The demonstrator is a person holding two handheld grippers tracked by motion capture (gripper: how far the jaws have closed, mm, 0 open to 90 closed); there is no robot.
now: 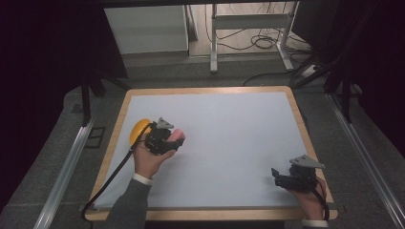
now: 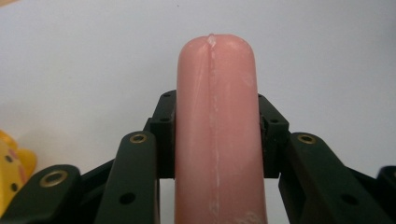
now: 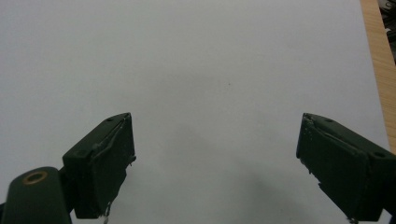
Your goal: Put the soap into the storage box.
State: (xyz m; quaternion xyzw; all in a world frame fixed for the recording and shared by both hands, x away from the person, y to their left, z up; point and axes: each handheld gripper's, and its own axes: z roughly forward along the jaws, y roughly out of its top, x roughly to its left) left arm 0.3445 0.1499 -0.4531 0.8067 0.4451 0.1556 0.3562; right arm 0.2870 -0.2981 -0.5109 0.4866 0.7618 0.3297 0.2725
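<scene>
My left gripper (image 1: pixel 173 141) at the table's left is shut on a pink sausage-shaped toy (image 1: pixel 177 137). In the left gripper view the pink sausage toy (image 2: pixel 215 135) stands between the two black jaws, which press on both its sides, and its rounded tip reaches past them. A yellow rounded toy (image 1: pixel 140 129) lies on the mat just left of that hand; its dotted yellow edge (image 2: pixel 13 164) shows low at the left. My right gripper (image 1: pixel 278 177) rests near the table's front right corner. Its jaws (image 3: pixel 215 163) stand wide apart with nothing between them.
A white mat (image 1: pixel 224 124) covers the wooden table (image 1: pixel 296 112), whose bare wood rim (image 3: pixel 379 70) runs along the right. A black cable (image 1: pixel 112 179) trails from the left gripper off the front left. Table legs and cables lie on the floor beyond.
</scene>
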